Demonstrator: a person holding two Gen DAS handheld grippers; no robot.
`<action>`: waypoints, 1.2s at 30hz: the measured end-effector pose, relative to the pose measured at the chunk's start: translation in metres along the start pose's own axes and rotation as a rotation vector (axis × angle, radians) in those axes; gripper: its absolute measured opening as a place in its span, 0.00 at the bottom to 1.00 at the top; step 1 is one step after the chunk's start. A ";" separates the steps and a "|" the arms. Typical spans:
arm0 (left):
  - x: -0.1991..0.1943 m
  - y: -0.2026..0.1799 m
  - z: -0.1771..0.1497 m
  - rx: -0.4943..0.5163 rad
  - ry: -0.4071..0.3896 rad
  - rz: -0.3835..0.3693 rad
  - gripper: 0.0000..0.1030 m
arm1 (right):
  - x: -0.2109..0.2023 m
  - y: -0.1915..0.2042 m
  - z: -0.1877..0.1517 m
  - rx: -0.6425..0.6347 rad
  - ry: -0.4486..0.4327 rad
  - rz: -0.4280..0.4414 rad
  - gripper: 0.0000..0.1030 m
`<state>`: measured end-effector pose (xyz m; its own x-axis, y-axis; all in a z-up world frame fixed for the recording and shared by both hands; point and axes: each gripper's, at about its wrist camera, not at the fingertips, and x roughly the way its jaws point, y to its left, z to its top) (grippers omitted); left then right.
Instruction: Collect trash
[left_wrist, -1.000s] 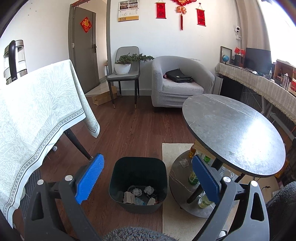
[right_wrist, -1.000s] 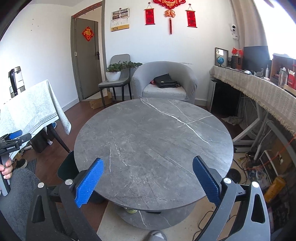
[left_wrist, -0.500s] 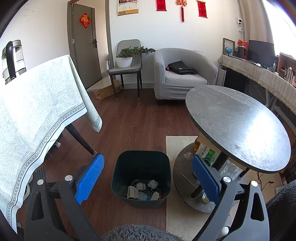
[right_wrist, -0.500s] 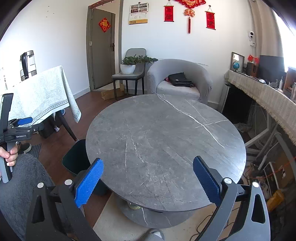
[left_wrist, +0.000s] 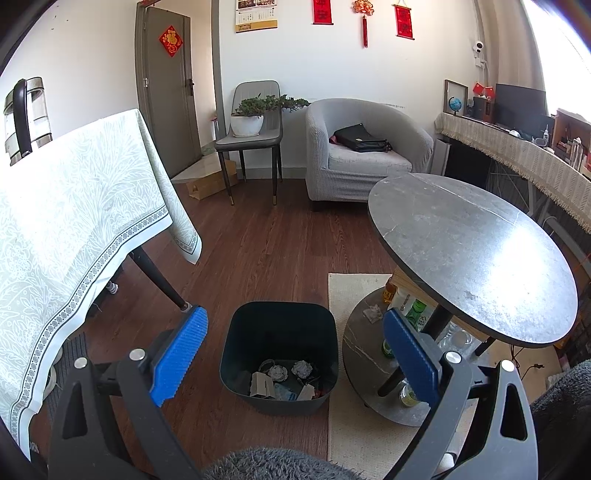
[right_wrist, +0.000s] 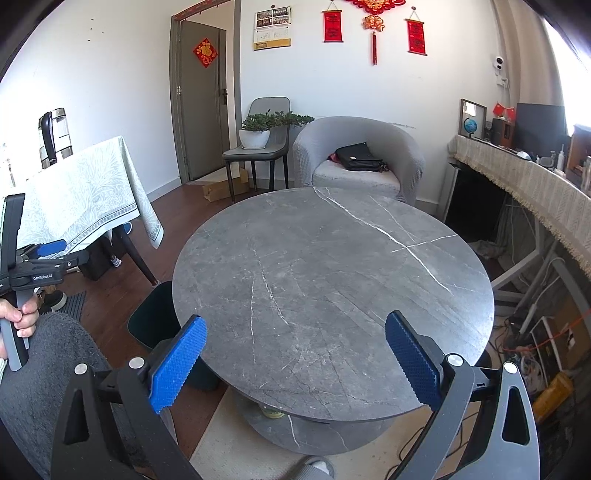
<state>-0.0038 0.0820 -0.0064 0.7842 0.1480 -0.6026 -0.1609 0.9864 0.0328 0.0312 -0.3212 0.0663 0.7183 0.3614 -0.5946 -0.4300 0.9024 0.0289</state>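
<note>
Above the bin (left_wrist: 279, 354), left claw (left_wrist: 295, 354) gapes empty.

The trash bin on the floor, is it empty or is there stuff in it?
Not empty. The trash bin stands upright with crumpled paper and scraps across its bottom, far from full.

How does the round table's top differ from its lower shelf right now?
The round table's top is bare; the lower shelf carries bottles and a crumpled scrap. The top is wider and overhangs the shelf, which sits just above the rug. The top catches window glare; the shelf is shaded. Both are round, grey, marble-look slabs.
</note>
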 end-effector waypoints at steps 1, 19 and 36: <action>0.000 0.000 0.000 -0.001 0.000 0.000 0.95 | 0.000 0.000 0.000 0.001 0.000 -0.001 0.95; -0.002 -0.003 0.002 0.003 -0.004 -0.001 0.95 | -0.001 -0.002 -0.001 0.002 -0.001 -0.003 0.95; -0.003 -0.004 0.002 0.003 -0.006 -0.001 0.95 | -0.002 0.001 0.000 0.006 -0.001 -0.007 0.95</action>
<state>-0.0045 0.0782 -0.0036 0.7880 0.1476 -0.5977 -0.1583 0.9868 0.0349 0.0296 -0.3212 0.0677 0.7220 0.3549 -0.5939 -0.4215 0.9063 0.0291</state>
